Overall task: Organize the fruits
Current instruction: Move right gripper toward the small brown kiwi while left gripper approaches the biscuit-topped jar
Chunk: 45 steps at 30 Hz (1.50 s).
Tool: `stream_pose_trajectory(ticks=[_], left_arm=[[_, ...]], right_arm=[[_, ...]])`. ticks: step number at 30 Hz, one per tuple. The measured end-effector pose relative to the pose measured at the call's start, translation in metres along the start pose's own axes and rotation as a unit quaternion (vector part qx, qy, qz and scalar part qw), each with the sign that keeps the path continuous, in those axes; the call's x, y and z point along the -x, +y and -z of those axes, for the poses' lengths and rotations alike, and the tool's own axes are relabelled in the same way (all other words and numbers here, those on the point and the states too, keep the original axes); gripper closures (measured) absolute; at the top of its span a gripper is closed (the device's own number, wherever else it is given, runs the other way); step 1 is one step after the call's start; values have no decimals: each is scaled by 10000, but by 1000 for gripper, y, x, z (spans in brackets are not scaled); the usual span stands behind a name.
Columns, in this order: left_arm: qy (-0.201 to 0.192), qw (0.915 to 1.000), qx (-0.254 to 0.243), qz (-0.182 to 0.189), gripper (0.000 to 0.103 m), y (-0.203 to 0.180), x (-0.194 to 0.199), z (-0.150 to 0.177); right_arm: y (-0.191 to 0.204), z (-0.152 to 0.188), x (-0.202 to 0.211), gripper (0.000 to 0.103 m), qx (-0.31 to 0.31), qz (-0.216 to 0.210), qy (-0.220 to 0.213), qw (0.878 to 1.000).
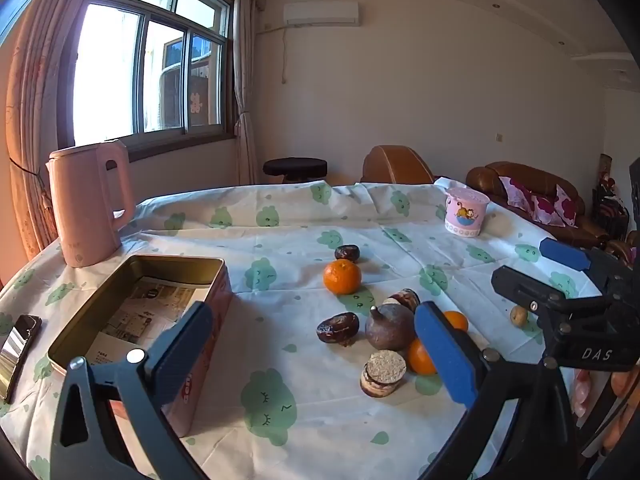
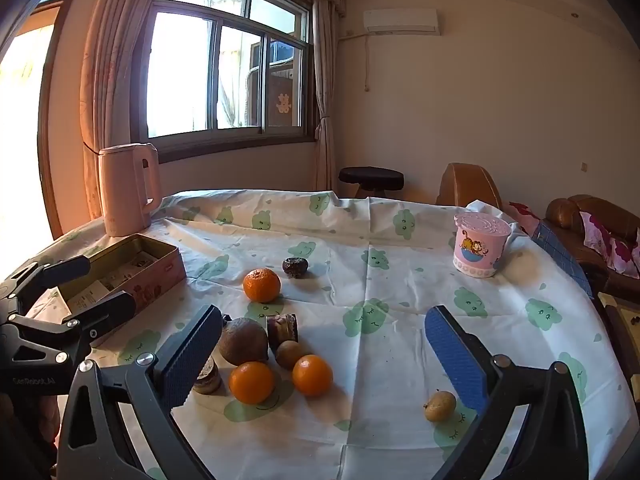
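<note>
Fruit lies loose on the cloud-print tablecloth. One orange (image 1: 342, 276) sits beside a dark date (image 1: 347, 253). Nearer me are another date (image 1: 338, 327), a brown round fruit (image 1: 390, 326) and a round sandwich biscuit (image 1: 383, 372). My left gripper (image 1: 316, 360) hovers open over this group, holding nothing. The open tin box (image 1: 176, 260) stands to its left. In the right wrist view my right gripper (image 2: 324, 360) is open and empty above two oranges (image 2: 251, 382) (image 2: 312, 374), with a small tan fruit (image 2: 439, 405) near its right finger.
A pink kettle (image 1: 88, 204) stands behind the tin, and a phone (image 1: 18, 350) lies at the left table edge. A pink lidded cup (image 2: 480, 244) sits far right. Beyond the table are a brown sofa (image 1: 520, 180) and a dark stool (image 1: 296, 168).
</note>
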<state>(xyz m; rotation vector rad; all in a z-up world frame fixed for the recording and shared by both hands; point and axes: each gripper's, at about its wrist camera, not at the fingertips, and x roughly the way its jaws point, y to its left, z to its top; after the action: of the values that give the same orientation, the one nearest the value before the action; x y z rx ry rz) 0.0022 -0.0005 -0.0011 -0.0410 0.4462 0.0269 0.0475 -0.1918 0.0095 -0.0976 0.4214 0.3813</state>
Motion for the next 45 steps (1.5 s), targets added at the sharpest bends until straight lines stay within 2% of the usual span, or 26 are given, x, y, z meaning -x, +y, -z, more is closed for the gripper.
stream_pose_trajectory(ticks=[2,10,45], left_arm=[[-45,9999,-128,-51,0,-11,0,3],[7,10000,-73,16,0,-8,0,6],[76,10000,-41,-6,0,-1,-4,11]], right_arm=[[0,1,2,1,-9,25,-8,10000],[-10,10,5,1,-113,-2,-39,9999],[-4,9,2,1,-124,24,9,9999]])
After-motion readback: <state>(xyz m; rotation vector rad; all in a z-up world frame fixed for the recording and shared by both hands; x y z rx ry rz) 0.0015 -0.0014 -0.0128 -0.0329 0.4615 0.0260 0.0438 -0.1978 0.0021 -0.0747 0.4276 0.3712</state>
